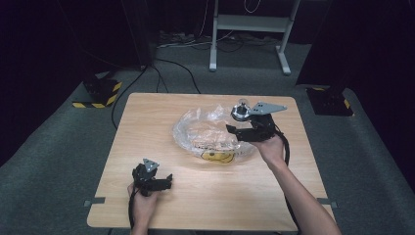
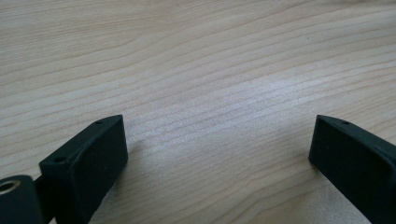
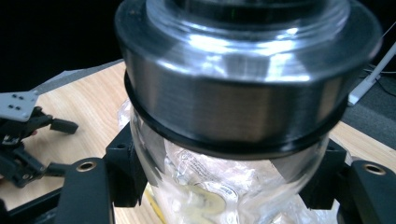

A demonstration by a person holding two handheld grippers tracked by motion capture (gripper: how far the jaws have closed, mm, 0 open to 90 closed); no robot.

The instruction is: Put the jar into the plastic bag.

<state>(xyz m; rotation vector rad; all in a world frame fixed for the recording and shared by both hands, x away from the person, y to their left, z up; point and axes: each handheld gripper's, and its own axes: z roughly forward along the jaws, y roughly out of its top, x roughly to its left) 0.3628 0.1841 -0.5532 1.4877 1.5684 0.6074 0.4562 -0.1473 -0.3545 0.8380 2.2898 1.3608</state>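
Observation:
My right gripper [image 1: 236, 130] is shut on a glass jar [image 1: 240, 111] with a steel lid, held in the air over the far right part of a crumpled clear plastic bag [image 1: 205, 129]. In the right gripper view the jar [image 3: 233, 93] looms close, and both jaws of the right gripper [image 3: 229, 172] press on its glass body just under the lid. The bag bears a yellow smiley print [image 1: 218, 156]. My left gripper [image 1: 165, 182] rests low on the wooden table [image 1: 147, 117] at the front left, open. Bare wood lies between the jaws of the left gripper [image 2: 219, 154].
The bag lies in the middle of the table. Behind the table stands a white desk frame [image 1: 249, 24] with cables on the grey carpet. Yellow-and-black striped bases stand at the far left [image 1: 98, 93] and far right [image 1: 330, 100].

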